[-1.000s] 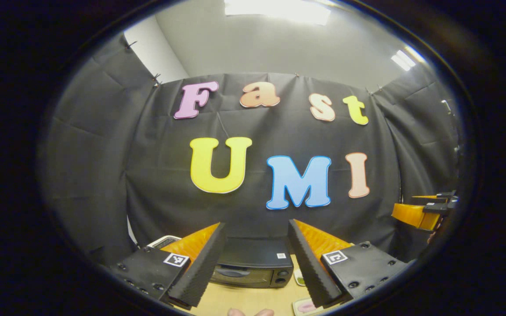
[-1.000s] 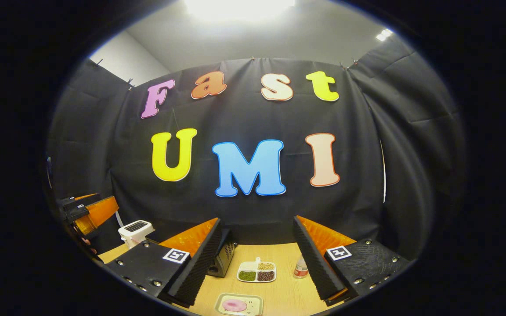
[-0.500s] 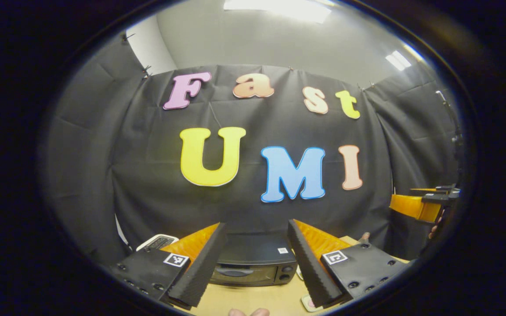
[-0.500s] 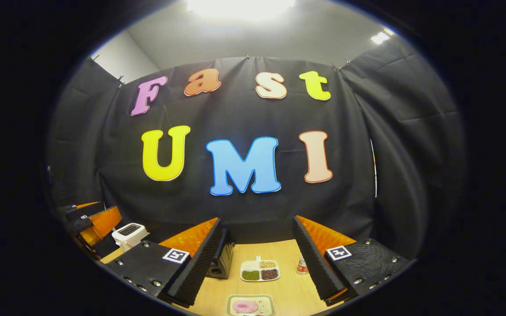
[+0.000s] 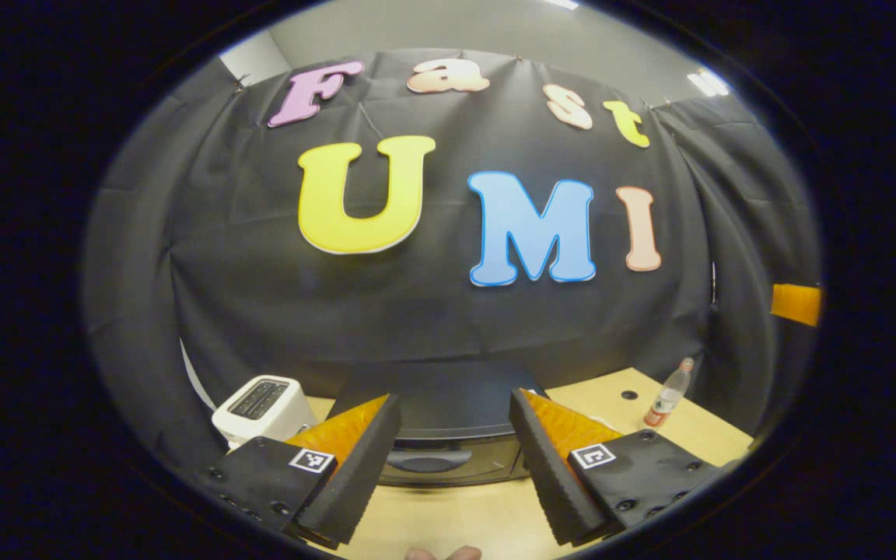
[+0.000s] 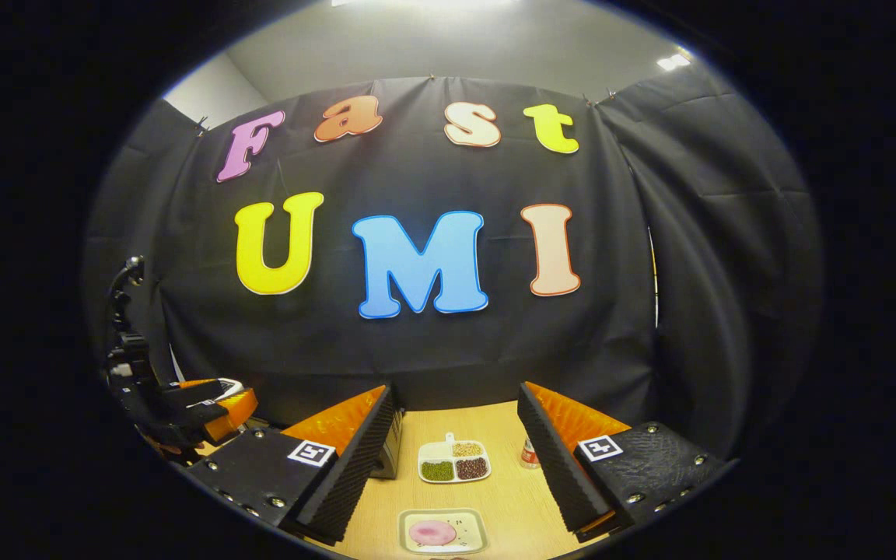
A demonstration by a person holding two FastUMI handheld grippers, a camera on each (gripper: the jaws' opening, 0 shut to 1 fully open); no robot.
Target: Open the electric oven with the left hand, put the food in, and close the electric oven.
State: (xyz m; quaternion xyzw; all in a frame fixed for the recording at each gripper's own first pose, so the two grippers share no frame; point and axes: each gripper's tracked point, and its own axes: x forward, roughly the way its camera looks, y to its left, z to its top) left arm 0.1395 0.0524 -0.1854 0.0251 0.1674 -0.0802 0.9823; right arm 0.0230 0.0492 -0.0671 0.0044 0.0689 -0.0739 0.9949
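While the left gripper (image 5: pixel 454 443) hung with its jaws apart and nothing between them, the oven (image 5: pixel 448 432) lay straight ahead of it, framed in the gap between the two fingers. The oven's door was closed, and its handle (image 5: pixel 423 463) ran crosswise to the fingers, a dark horizontal bar along the upper part of the door. The handle's long axis thus lay across the line of approach, so a forward and slightly downward reach would probably bring the jaws to it. The left gripper was judged the nearer of the two to the oven, as the task requires.

The right gripper (image 6: pixel 456 451), jaws likewise apart and empty, pointed toward the food (image 6: pixel 432 532), a pink piece on a small tray (image 6: pixel 471 538) at the near edge of the table (image 6: pixel 506 498). Beyond it sat a divided dish (image 6: pixel 454 462) of beans and grains, with a bottle (image 6: pixel 527 455) just beside the right finger. In the right gripper view the oven showed as a dark edge behind the left finger, well to the left of the food.

A white toaster (image 5: pixel 261 403) stood left of the oven on the pale wooden table, and black cloth enclosed the booth.
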